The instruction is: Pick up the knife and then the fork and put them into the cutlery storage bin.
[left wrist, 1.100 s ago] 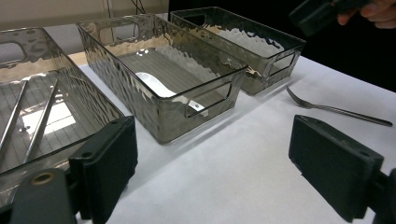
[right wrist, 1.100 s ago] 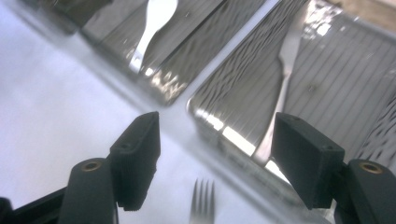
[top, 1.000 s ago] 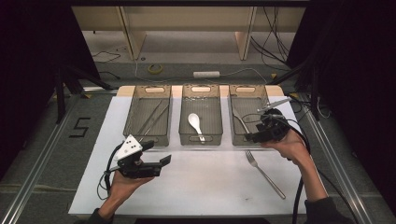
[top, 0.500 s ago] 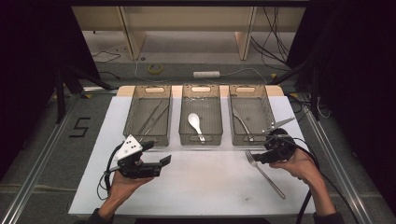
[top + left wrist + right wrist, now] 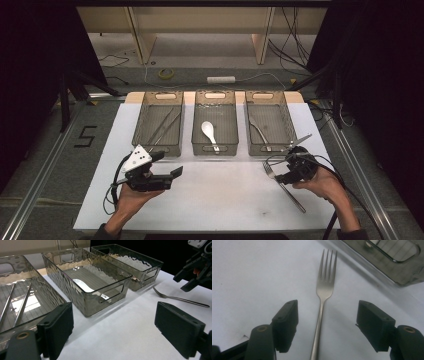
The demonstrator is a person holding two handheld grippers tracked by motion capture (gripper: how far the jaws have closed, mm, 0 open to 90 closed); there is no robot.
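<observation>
On the white mat [image 5: 215, 200], near its right edge, the fork [image 5: 322, 302] lies flat with its tines toward the right-hand tray [image 5: 267, 125] and its handle running back toward the person. Right gripper [image 5: 287, 175] hovers low over the fork; its jaws straddle the handle, wide apart with clear gaps on both sides, nothing gripped. They have just been closing a little, and the fork sits between them untouched. Left gripper [image 5: 167, 177] rests over the mat's left front, jaws apart and empty. Progress, as a judgement: sorting is partly done. The left tray [image 5: 157, 125] holds what look like two long thin pieces, the middle tray [image 5: 215, 125] holds a white spoon [image 5: 209, 132], and the right tray already has one piece of cutlery in it. The fork looks like the last loose item, and it is not yet grasped or lifted. Room: the mat around the fork is bare, and the right tray's near wall stands just beyond the tines, so a lift must clear that rim. The mat's right edge is close to the right hand [image 5: 325, 187].
</observation>
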